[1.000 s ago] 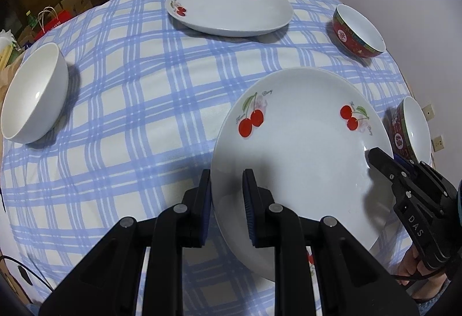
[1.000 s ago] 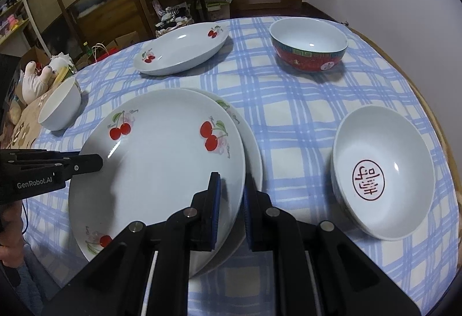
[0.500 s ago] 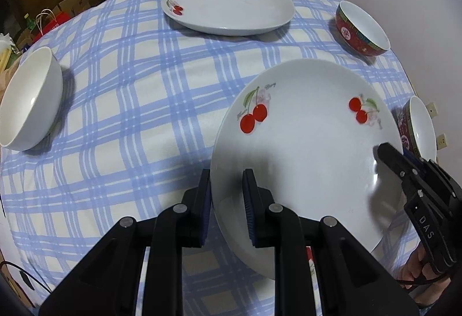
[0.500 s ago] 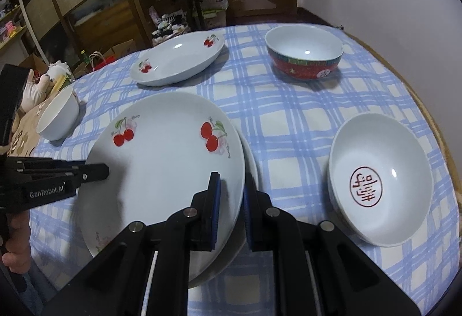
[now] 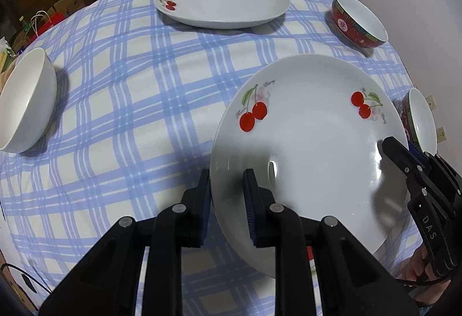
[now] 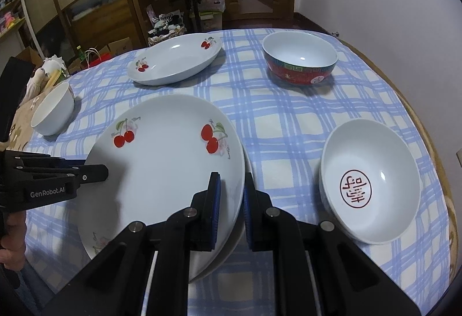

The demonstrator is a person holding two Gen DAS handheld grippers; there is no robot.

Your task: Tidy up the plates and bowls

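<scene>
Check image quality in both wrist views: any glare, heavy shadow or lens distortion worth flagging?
Left wrist view: bright glare spots on the held cherry plate, tool shadow darkens its near side, checked tablecloth bulges from fisheye. Right wrist view: small highlights inside the stamped bowl and red bowl, dim shelves behind, black corners; both sharp.

Each hand-held gripper is black plastic with two long fingers. The left hand-held gripper (image 5: 226,209) has blue ridged pads (image 5: 249,209) inside its fingers and round silver screws (image 5: 179,208) on top. White letters on its side say "GenRobot.AI". The right hand-held gripper (image 6: 231,209) looks the same and says "DAS". A thin black cable (image 5: 415,282) hangs from it.
</scene>
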